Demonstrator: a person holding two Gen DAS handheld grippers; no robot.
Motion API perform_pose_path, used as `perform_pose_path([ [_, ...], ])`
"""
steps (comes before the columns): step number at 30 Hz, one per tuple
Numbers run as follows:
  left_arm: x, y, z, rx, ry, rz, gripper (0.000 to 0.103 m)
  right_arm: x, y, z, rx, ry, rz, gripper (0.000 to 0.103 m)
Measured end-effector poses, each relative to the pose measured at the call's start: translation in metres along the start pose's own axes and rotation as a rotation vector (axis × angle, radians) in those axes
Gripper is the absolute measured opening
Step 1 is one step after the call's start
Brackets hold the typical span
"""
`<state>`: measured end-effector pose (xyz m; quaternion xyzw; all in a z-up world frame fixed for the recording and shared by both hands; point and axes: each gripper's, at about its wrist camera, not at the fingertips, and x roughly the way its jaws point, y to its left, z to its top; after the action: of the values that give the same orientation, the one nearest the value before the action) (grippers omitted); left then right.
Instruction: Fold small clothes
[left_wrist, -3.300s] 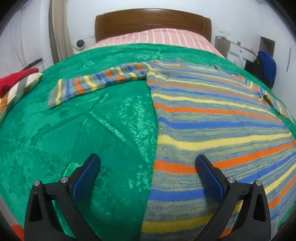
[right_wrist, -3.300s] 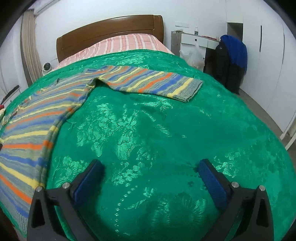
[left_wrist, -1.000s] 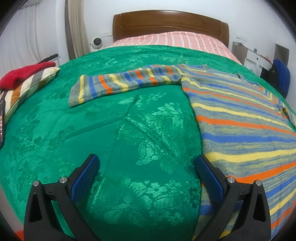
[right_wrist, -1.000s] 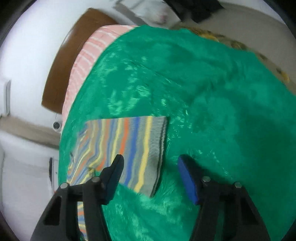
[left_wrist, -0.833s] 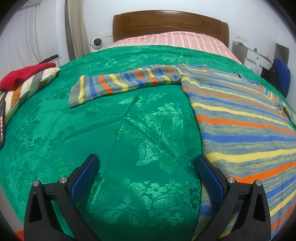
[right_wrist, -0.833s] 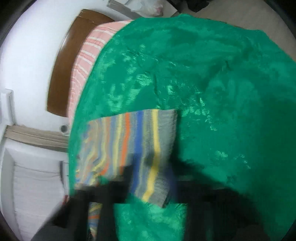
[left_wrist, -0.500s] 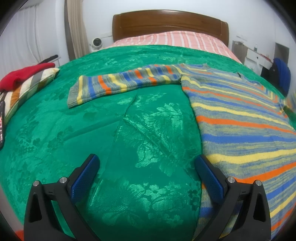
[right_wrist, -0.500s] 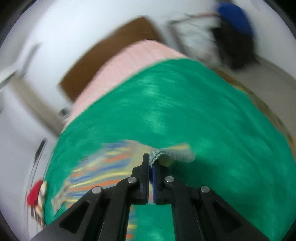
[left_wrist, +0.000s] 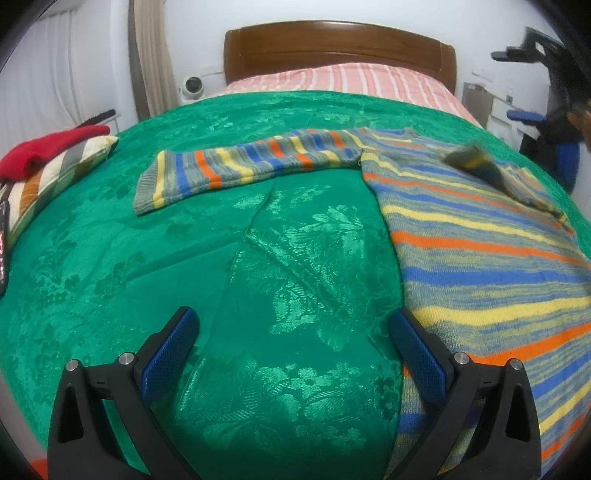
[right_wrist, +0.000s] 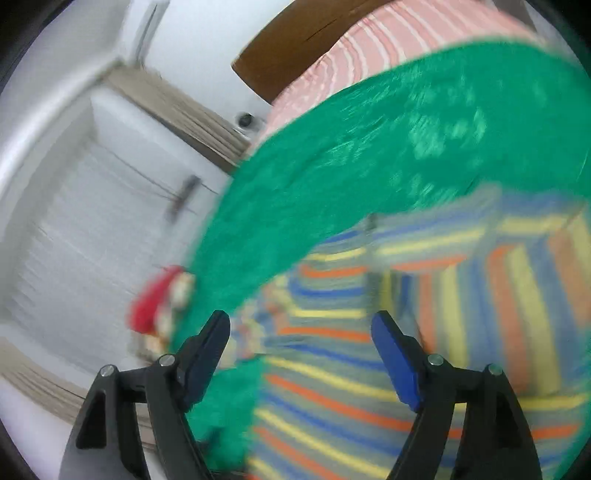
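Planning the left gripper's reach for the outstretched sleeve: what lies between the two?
In the left wrist view, only bare green bedspread lies between the left gripper and the striped sleeve.

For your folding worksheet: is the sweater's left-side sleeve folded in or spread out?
Spread out: the sleeve lies flat on the green bedspread, away from the body.

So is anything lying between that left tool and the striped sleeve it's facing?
Nothing visible: only bare green bedspread lies between the open left tool and the outstretched sleeve of the striped sweater.
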<state>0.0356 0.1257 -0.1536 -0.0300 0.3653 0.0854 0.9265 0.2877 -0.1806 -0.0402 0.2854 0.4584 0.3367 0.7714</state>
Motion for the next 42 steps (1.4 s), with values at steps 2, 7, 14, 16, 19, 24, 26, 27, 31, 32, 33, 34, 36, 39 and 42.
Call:
perform_pose_path([
  [2,0.000,0.000,0.000,0.000,0.000,0.000,0.103,-0.006,-0.011,-0.012,0.036,-0.002,0.051,0.079],
  [7,0.000,0.000,0.000,0.001,0.000,0.002,0.103,-0.055,-0.072,-0.048,0.061,0.028,-0.045,0.080],
  [14,0.001,-0.002,-0.001,0.006,-0.006,0.012,0.103,-0.138,-0.158,-0.119,-0.024,0.063,-0.518,0.049],
  [16,0.001,-0.002,-0.002,0.009,-0.010,0.015,0.103,-0.155,-0.156,-0.121,-0.059,0.014,-0.567,0.056],
  [19,0.000,-0.003,-0.003,0.010,-0.018,0.018,0.103,-0.156,-0.136,-0.120,-0.170,0.006,-0.608,0.060],
  [24,-0.001,-0.002,-0.004,0.006,-0.025,0.014,0.103,-0.127,-0.087,-0.151,-0.377,0.034,-0.570,0.060],
  [26,-0.001,-0.002,-0.005,0.006,-0.025,0.014,0.103,-0.123,-0.072,-0.177,-0.446,0.053,-0.579,0.060],
  [27,-0.001,-0.002,-0.005,0.006,-0.024,0.014,0.103,-0.125,-0.066,-0.193,-0.480,0.063,-0.584,0.060],
  [31,-0.001,-0.003,-0.005,0.006,-0.024,0.015,0.103,-0.151,-0.063,-0.275,-0.602,0.131,-0.683,0.061],
  [32,-0.001,-0.002,-0.005,0.006,-0.024,0.015,0.103,-0.168,-0.070,-0.290,-0.607,0.130,-0.705,0.062],
  [33,-0.001,-0.003,-0.005,0.007,-0.025,0.015,0.103,-0.181,-0.074,-0.302,-0.602,0.119,-0.726,0.066],
  [34,-0.001,-0.002,-0.005,0.007,-0.025,0.016,0.103,-0.194,-0.079,-0.312,-0.584,0.103,-0.752,0.069],
  [36,-0.001,-0.003,-0.005,0.008,-0.025,0.017,0.103,-0.222,-0.086,-0.325,-0.517,0.067,-0.811,0.071],
  [39,0.000,-0.003,-0.005,0.009,-0.026,0.020,0.103,-0.240,-0.070,-0.328,-0.512,-0.012,-0.852,0.071],
  [42,-0.001,-0.004,-0.006,0.010,-0.030,0.024,0.103,-0.234,-0.048,-0.318,-0.525,-0.076,-0.758,0.073],
])
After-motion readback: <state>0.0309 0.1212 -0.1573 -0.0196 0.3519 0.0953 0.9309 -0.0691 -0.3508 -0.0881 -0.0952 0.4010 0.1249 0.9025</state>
